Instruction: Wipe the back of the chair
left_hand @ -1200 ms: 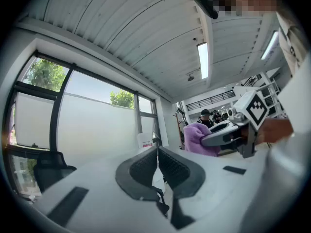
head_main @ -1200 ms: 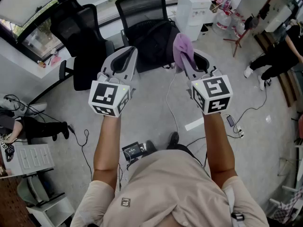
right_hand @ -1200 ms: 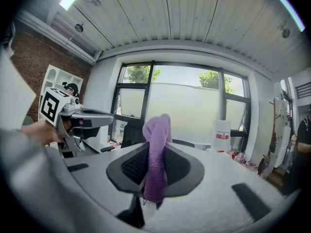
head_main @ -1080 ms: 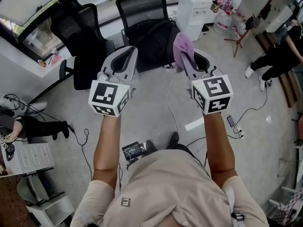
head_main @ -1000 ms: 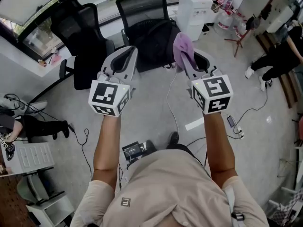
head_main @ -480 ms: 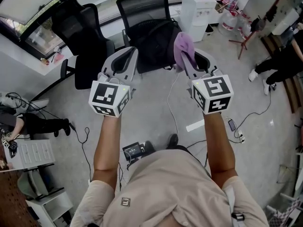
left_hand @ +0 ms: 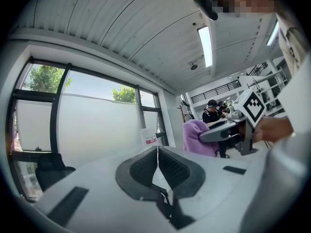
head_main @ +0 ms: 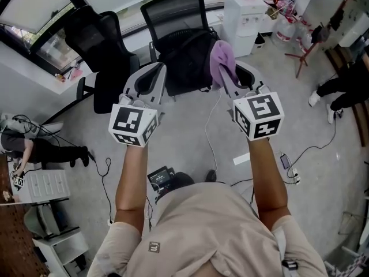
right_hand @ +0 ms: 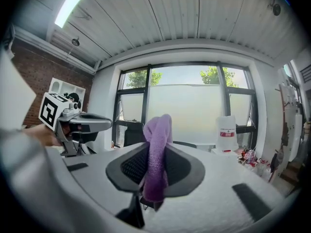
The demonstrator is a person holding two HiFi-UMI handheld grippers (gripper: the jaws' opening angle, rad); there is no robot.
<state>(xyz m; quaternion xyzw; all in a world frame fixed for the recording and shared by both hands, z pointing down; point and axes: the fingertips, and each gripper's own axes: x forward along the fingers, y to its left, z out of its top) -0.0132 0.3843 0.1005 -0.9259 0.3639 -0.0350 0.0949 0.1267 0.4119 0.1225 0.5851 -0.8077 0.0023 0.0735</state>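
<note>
A black mesh office chair (head_main: 174, 15) stands ahead of me, its seat (head_main: 185, 59) facing me, with a second black chair (head_main: 92, 39) to its left. A purple cloth (head_main: 221, 58) is pinched in my right gripper (head_main: 226, 73), which is shut on it and held in the air in front of the first chair. In the right gripper view the cloth (right_hand: 158, 152) stands up between the pads of the right gripper (right_hand: 156, 154). My left gripper (head_main: 154, 74) hovers level with it, shut and holding nothing. Its pads meet in the left gripper view (left_hand: 157, 150), where the cloth (left_hand: 198, 137) shows to the right.
A white cabinet (head_main: 245, 9) stands right of the chair, with clutter and a stand (head_main: 300, 36) beyond it. Cables (head_main: 209, 136) trail across the grey floor. One person (head_main: 43, 150) is low at the left and another person (head_main: 343, 85) at the right. A white shelf unit (head_main: 40, 186) sits near left.
The chairs have slid slightly down and nearer in the head view. Both grippers keep the same pose, the right still holding the cloth. The person at the right has shifted.
</note>
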